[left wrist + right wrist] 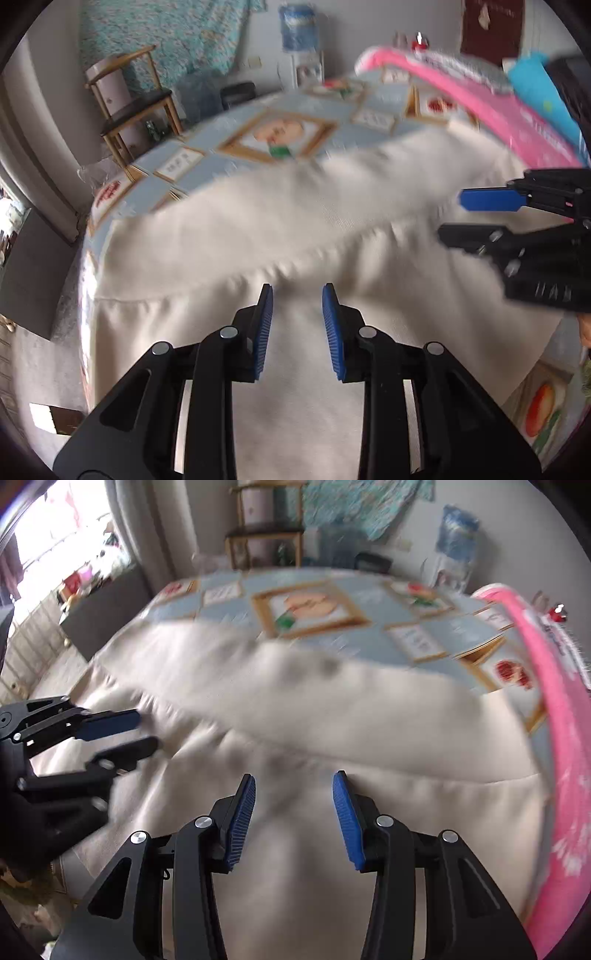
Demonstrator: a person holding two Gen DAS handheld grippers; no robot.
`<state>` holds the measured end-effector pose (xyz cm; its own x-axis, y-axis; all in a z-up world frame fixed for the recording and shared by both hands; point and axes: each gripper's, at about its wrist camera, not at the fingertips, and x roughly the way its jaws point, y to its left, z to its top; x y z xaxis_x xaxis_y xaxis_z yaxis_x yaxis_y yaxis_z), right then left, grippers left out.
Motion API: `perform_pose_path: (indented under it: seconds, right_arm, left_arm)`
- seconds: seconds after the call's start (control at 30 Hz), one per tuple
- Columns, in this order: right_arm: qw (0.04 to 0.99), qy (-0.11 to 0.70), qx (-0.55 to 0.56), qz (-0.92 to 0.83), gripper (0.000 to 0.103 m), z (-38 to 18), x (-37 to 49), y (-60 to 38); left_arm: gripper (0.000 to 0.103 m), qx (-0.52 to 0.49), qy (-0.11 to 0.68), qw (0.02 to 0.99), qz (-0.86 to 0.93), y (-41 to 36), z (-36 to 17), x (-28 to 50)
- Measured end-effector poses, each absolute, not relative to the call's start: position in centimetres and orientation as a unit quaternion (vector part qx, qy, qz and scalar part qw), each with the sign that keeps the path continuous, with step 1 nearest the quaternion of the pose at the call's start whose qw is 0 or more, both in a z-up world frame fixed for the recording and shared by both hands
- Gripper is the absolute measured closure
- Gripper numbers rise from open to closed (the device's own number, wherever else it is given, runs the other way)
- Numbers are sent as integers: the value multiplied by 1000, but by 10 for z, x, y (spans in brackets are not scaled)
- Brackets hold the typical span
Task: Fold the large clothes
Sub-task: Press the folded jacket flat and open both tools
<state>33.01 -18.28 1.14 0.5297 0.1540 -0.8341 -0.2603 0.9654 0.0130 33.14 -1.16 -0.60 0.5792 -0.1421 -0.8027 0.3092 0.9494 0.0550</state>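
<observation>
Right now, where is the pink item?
The pink item lies along the right edge of the table, beside the cream garment; in the left wrist view it runs across the upper right.

Cream garment point(314, 709) spread across a bench point(369, 602) covered in a pale blue picture-print cloth, a gathered seam running across the fabric. Right hand-held gripper point(293, 790) above the garment, blue pads point(242, 812) apart, nothing between them. Left hand-held gripper point(142, 731) at the left edge, slightly parted, over the cloth. Pink fabric point(565, 738) along the right. Wooden chair point(264, 531) behind. Blurred throughout.
</observation>
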Motion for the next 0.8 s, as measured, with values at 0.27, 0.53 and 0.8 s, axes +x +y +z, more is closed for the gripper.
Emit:
perform_pose_path:
  seconds: [0.27, 0.53, 0.8]
  right_arm:
    - [853, 518, 56, -34, 46, -21, 359, -283]
    - [893, 447, 35, 22, 28, 16, 258, -266]
    - [889, 458, -17, 13, 20, -20, 221, -247]
  left_arm:
    - [56, -11, 498, 867, -6, 78, -26, 377]
    - [42, -31, 450, 892, -16, 88, 7, 306]
    - [35, -62, 477, 876, 35, 99, -20, 273]
